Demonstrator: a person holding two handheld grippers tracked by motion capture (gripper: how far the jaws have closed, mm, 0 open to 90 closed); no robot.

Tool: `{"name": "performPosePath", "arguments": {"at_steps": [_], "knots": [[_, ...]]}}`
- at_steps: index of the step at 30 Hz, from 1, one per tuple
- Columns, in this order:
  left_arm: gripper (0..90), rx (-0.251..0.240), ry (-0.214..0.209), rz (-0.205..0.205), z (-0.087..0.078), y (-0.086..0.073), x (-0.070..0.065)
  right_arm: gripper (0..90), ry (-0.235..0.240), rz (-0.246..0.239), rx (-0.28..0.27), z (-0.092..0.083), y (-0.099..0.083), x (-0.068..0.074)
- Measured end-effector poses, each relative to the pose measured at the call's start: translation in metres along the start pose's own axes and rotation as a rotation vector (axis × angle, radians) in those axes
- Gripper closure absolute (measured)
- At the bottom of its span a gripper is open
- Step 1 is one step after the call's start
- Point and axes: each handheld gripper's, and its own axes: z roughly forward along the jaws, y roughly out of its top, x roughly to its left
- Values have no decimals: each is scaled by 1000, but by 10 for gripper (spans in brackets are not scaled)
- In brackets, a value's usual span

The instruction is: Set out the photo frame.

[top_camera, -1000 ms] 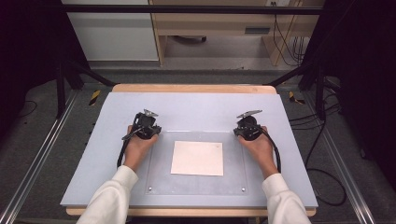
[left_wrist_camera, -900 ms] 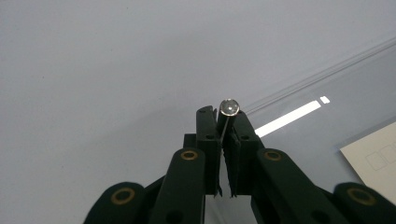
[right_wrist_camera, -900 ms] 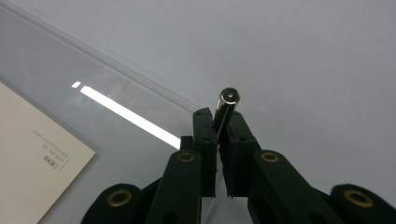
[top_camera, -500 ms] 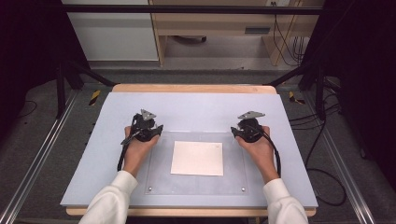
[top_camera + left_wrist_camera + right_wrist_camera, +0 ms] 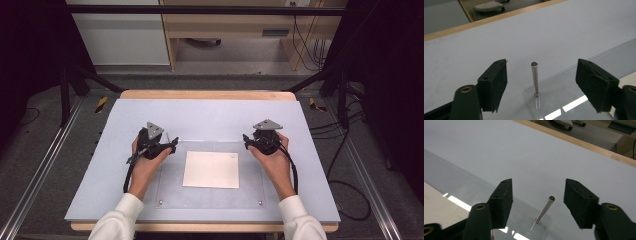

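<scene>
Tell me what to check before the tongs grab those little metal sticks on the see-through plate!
1. Left tongs open: ok. Their jaws have just been opening, with nothing pressed between them.
2. Right tongs open: ok, jaws just been opening too.
3. Left metal pin between the jaws, untouched: ok. It stands upright at a corner of the clear plate.
4. Right metal pin between the jaws: ok, though it looks tilted in the right gripper view.
5. White sheet lying flat in the middle of the plate: ok.
6. Pins fixed firmly in the plate: cannot tell.
</scene>
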Motion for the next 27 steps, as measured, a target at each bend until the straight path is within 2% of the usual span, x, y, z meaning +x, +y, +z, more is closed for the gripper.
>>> {"name": "performPosePath", "arguments": {"at_steps": [1,2,3,4,6,7,9,15,18,20,24,27], "knots": [[278,4,16,2,2,0,0,471,-3,-2,2,1,0,0],[367,3,30,7,4,-1,-1,533,-10,-2,-3,2,0,1],[447,12,37,7,6,-1,0,553,-17,-5,-7,3,0,2],[453,14,49,-2,8,-2,0,565,-17,-3,-1,4,1,2],[540,29,57,-17,11,-3,0,615,-24,-9,-5,6,0,3],[543,36,63,-19,12,-4,0,621,-28,-12,-1,7,0,4],[616,28,62,-23,14,-4,0,656,-35,-10,-3,7,-2,3],[762,3,68,-33,14,-3,0,722,-24,18,11,8,-6,-2],[806,6,57,-21,15,-3,-1,774,-18,30,9,8,-8,-5],[824,7,56,-23,15,-3,-1,777,-11,45,13,8,-9,-6],[835,9,36,-51,15,-3,1,761,-14,42,16,8,-12,-9],[836,9,39,-50,15,-3,1,753,-15,51,21,9,-14,-10]]}}
